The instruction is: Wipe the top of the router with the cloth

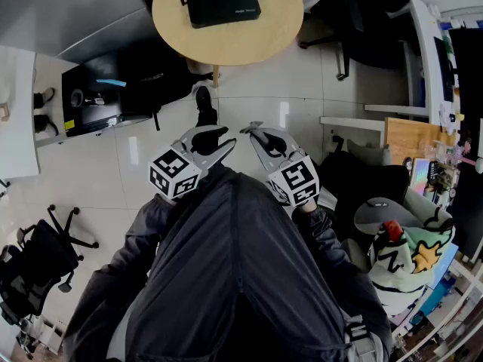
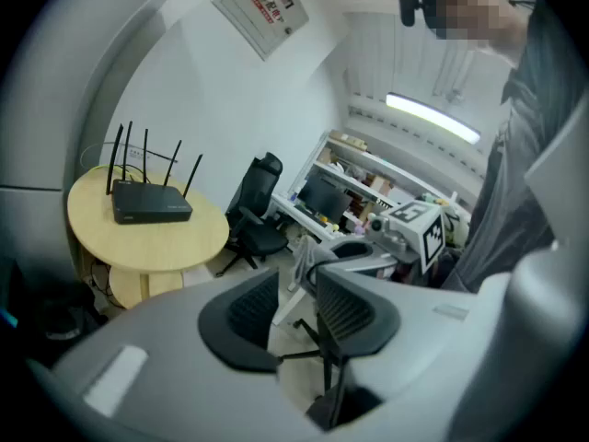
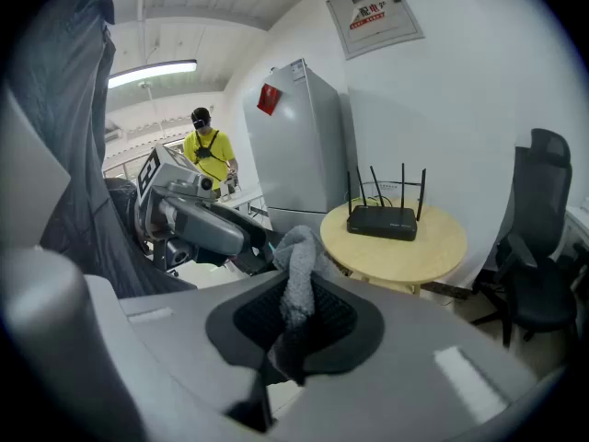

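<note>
The black router (image 1: 223,3) with upright antennas sits on the round wooden table (image 1: 264,36), far ahead of both grippers. It also shows in the left gripper view (image 2: 152,212) and the right gripper view (image 3: 382,221). My right gripper (image 3: 294,307) is shut on a grey cloth (image 3: 296,265) that sticks up between its pads. My left gripper (image 2: 294,293) stands open with nothing between its jaws. In the head view both grippers, left (image 1: 219,140) and right (image 1: 260,136), are held close to the person's body above the tiled floor.
A black bag (image 1: 121,81) and shoes lie on the floor beside the table. Office chairs stand at the left (image 1: 38,262) and beyond the table (image 3: 538,238). A cluttered desk (image 1: 423,164) is at the right. A grey fridge (image 3: 304,145) and a person in yellow (image 3: 210,159) stand further off.
</note>
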`<state>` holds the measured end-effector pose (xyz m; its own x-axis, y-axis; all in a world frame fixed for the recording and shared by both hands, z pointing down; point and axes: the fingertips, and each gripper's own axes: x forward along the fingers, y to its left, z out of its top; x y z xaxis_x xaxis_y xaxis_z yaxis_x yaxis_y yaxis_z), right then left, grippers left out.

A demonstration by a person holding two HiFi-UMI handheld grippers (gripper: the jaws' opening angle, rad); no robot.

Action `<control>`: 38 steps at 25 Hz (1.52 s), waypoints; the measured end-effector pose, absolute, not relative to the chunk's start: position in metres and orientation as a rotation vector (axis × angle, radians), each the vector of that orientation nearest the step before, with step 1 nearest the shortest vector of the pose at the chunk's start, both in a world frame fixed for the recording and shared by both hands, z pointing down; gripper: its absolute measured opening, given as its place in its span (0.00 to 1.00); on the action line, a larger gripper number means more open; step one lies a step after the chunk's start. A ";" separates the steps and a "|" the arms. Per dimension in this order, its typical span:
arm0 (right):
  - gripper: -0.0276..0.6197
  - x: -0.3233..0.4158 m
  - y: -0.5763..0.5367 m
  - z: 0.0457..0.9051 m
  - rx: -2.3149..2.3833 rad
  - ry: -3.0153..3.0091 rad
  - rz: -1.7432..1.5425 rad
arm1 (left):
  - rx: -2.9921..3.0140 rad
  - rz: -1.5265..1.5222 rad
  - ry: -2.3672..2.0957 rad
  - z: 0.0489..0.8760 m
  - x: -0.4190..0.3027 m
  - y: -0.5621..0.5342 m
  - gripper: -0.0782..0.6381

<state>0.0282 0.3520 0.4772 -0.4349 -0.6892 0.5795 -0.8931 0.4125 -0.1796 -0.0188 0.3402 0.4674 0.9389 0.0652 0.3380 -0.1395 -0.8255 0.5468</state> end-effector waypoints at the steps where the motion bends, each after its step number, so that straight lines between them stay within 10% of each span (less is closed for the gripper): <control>1: 0.10 0.033 0.327 0.478 1.342 -2.253 0.658 | 2.509 0.465 -0.051 0.466 -0.014 0.313 0.28; 13: 0.10 0.065 0.093 0.481 1.218 -2.222 0.552 | 2.541 0.446 -0.121 0.449 0.007 0.081 0.27; 38: 0.10 0.050 -0.168 0.647 0.582 -1.997 0.333 | 2.392 0.341 -0.617 0.454 -0.024 -0.004 0.27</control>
<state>0.0500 -0.1682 0.6470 -0.3954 -0.2601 0.8809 -0.5316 0.8469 0.0115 -0.0242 -0.0042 0.4545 0.8565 -0.3440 0.3848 -0.5088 -0.6876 0.5180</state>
